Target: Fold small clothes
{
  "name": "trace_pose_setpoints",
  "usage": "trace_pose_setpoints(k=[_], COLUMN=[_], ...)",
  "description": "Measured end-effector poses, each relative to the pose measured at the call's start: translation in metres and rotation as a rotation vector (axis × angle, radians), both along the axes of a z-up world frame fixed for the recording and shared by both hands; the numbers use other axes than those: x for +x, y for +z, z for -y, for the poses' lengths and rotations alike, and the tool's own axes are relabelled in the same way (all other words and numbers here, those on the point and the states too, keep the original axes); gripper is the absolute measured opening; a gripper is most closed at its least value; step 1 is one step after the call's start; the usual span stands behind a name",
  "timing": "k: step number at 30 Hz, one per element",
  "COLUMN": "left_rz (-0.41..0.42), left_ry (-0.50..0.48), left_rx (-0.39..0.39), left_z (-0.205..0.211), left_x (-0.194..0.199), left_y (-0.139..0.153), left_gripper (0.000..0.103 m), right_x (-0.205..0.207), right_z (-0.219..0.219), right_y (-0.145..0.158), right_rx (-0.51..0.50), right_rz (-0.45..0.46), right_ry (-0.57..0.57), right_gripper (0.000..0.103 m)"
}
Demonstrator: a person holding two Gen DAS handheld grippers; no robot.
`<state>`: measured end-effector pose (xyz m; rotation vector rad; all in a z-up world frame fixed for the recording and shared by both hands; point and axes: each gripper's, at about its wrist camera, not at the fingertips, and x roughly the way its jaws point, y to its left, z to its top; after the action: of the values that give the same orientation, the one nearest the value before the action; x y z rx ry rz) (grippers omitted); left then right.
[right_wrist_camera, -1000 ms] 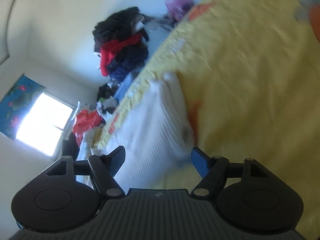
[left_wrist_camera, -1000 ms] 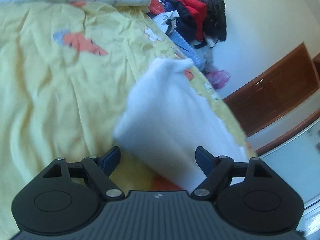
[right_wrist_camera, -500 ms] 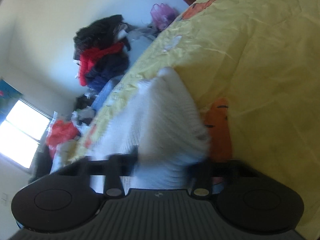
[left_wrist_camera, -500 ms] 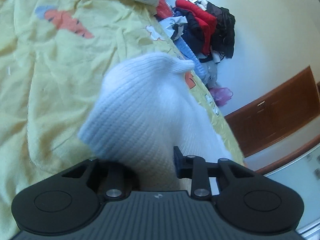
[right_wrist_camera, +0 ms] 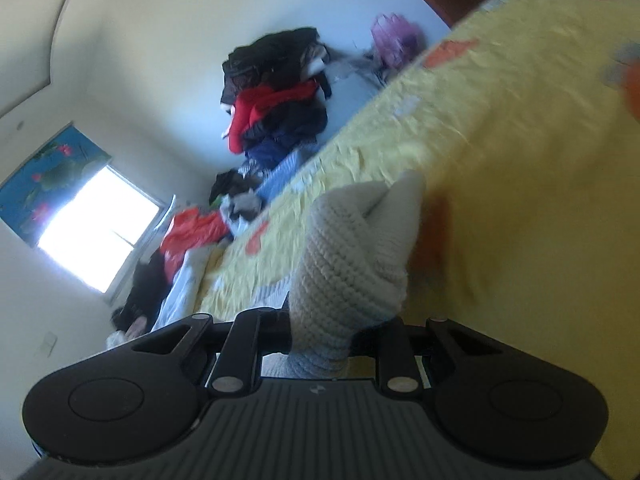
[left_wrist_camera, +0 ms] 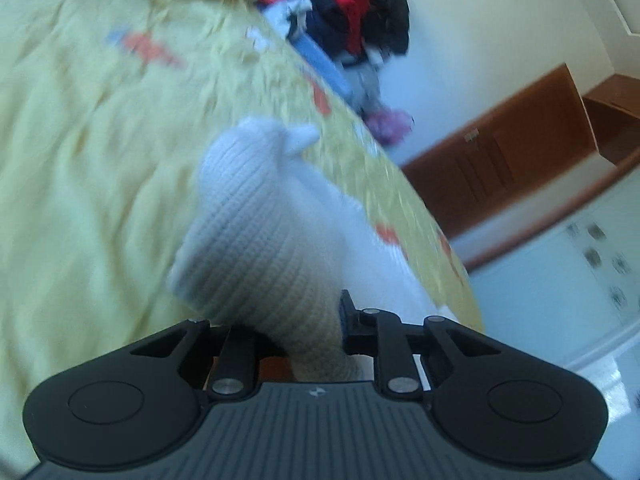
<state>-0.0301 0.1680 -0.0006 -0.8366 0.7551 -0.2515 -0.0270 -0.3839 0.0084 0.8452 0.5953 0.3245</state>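
Yellow bedspread (left_wrist_camera: pixel 92 168) with orange cartoon prints, creased, covering the bed. Heap of dark and red clothes (right_wrist_camera: pixel 280 108) against the pale wall (right_wrist_camera: pixel 152 40) beyond the far edge of the bed. Purple item (left_wrist_camera: pixel 388 126) just beside the heap. Brown wooden cabinet (left_wrist_camera: pixel 504 148). Bright window (right_wrist_camera: pixel 100 232) below a blue floral curtain (right_wrist_camera: pixel 48 176).

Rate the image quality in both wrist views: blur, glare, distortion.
Left wrist: motion blur smears the yellow bedspread; the white knit garment is sharper near the gripper. Right wrist: the window blows out white, the bedspread blurs, and fisheye bends the walls.
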Motion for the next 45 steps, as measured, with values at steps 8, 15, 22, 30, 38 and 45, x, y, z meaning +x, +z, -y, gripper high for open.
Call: trace_pose_setpoints(k=[8, 15, 22, 30, 38, 45], left_rz=[-0.049, 0.076, 0.066, 0.155, 0.120, 0.037], left_ry=[-0.129, -0.213, -0.124, 0.082, -0.180, -0.134], left_rx=[0.088, 0.329, 0.494, 0.530, 0.659, 0.708], left_z=[-0.016, -0.011, -0.038, -0.036, 0.048, 0.061], left_x=[-0.017, -0.034, -0.059, 0.002, 0.150, 0.193], left_y=[0.003, 0.041, 0.040, 0.065, 0.038, 0.023], left_gripper=[0.031, 0.034, 0.038, 0.071, 0.071, 0.009], right_x=[-0.037, -0.007, 0.073, 0.134, 0.145, 0.140], right_z=[0.040, 0.049, -0.011, -0.053, -0.068, -0.069], right_y=[-0.039, 0.036, 0.052, 0.020, -0.001, 0.009], right_rx=[0.011, -0.292, -0.570, -0.735, -0.780, -0.820], right_rz=[-0.240, 0.017, 0.092, -0.004, -0.054, 0.026], right_ry=[-0.054, -0.145, 0.084, 0.205, 0.264, 0.210], right_gripper=[0.055, 0.078, 0.077, 0.072, 0.031, 0.011])
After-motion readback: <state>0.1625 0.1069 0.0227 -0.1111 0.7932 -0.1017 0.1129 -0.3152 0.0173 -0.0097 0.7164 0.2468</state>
